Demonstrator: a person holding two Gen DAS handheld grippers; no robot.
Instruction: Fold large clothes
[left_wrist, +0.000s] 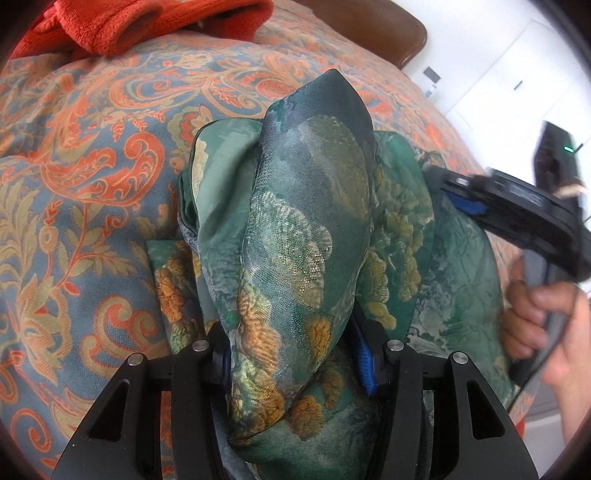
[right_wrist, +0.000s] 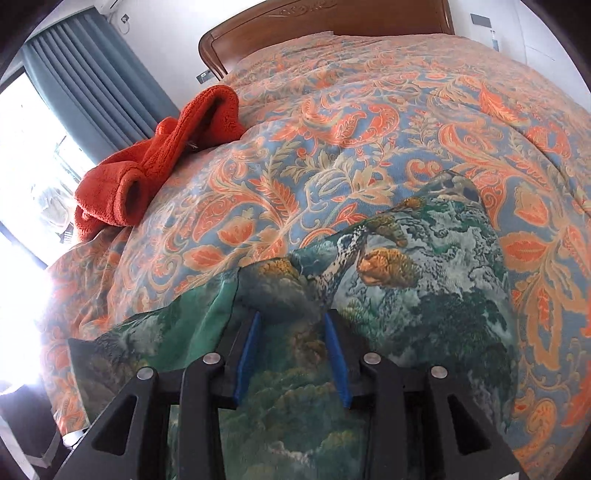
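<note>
Clearly, the silky dark green garment printed with trees and golden foliage (left_wrist: 306, 236) lies on the bed's orange-and-blue paisley bedspread (left_wrist: 92, 155), partly gathered into a thick bunch. That bunch rises between the blue-padded fingers of the left gripper (left_wrist: 295, 362), which press against it on both sides, so the gripper is clamped on the cloth.

From the right wrist view, the right gripper (right_wrist: 291, 354) hangs over a flatter spread of the same garment (right_wrist: 424, 266). Its blue pads (right_wrist: 245, 354) stand apart with green fabric showing between them; whether they pinch a fold or merely hover above it, I cannot tell. In the left view this gripper (left_wrist: 498, 206) appears at the garment's right edge, carried by a person's hand (left_wrist: 543, 325).

A crumpled orange terry towel (right_wrist: 162, 155) sits well apart, near the wooden headboard (right_wrist: 332, 26) and the blue-grey curtain (right_wrist: 96, 74).
</note>
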